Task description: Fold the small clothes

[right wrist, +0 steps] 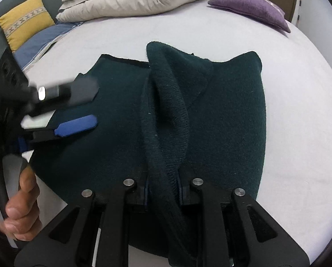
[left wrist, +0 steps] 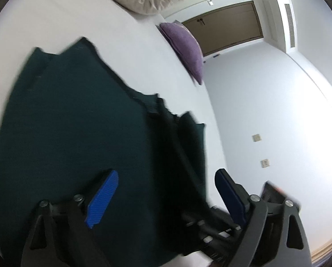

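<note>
At the far left of the right wrist view we saw a hand (right wrist: 16, 202) gripping the handle of the left gripper (right wrist: 83, 108), whose blue-padded fingers (right wrist: 76, 125) stood wide apart above the left part of the dark green knitted garment (right wrist: 232, 122), with nothing pressed between them. Behind that, a yellow cushion (right wrist: 24, 20) leaned at the head of the bed (right wrist: 299, 89), and a rolled beige duvet (right wrist: 134, 0) lay beside it. The garment was spread on the pale sheet in the middle of the bed, blurred in the left wrist view (left wrist: 65, 122), where the left gripper (left wrist: 163, 191) showed one blue pad over the cloth and the other past its right edge. Near the centre, the right gripper (right wrist: 162, 187) had its fingers drawn narrow, pinching a raised ridge of the garment's knit that ran up from the pads toward a rounded fold. Further right, a purple pillow (right wrist: 250, 10) lay near the bed's far corner, with a brown door (left wrist: 228, 26) behind it. Two wall sockets (left wrist: 264, 163) sat on the white wall at the right of the left wrist view.
</note>
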`<act>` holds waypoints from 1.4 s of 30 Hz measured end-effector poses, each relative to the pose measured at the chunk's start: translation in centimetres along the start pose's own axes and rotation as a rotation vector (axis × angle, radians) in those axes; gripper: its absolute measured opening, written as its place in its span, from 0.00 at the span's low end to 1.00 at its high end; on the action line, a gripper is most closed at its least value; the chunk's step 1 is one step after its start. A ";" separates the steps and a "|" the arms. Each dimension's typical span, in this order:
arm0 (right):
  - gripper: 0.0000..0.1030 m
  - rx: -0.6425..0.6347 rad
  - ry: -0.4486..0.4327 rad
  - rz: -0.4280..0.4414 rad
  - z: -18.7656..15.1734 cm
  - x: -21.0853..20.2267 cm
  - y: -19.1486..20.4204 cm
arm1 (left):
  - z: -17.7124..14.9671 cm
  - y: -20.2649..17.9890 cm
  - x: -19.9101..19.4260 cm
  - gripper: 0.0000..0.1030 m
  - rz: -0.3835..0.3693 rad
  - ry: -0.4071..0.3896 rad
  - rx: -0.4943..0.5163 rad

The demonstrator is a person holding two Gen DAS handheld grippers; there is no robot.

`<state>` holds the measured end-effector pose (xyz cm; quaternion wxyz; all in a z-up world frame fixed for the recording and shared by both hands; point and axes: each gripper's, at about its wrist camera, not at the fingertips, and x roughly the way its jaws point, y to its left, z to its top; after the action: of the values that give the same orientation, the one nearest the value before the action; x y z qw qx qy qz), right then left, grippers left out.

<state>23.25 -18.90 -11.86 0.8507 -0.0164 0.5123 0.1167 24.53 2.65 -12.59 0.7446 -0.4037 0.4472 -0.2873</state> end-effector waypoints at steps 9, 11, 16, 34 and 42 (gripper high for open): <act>0.43 0.003 -0.072 0.159 -5.1 -4.2 -0.4 | 0.0 -2.4 4.5 0.92 0.046 0.133 0.028; 0.43 0.034 -0.089 0.178 -6.8 -5.4 -1.3 | -0.4 -2.8 5.3 0.88 0.082 0.152 0.050; 0.43 0.190 -0.166 0.237 -10.4 -9.0 -6.3 | -0.7 -3.5 6.7 0.56 0.166 0.182 0.071; 0.44 0.399 -0.210 0.172 -11.5 -7.6 -14.3 | 1.3 -3.4 2.5 0.12 0.157 0.154 0.094; 0.44 0.195 -0.187 0.186 -8.9 -6.3 -7.2 | 4.1 -1.0 -4.2 0.12 0.173 0.074 0.088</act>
<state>14.25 -28.38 -11.28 0.8778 0.1249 0.4390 0.1457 26.36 6.84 -8.80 0.7668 -0.3197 0.4945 -0.2557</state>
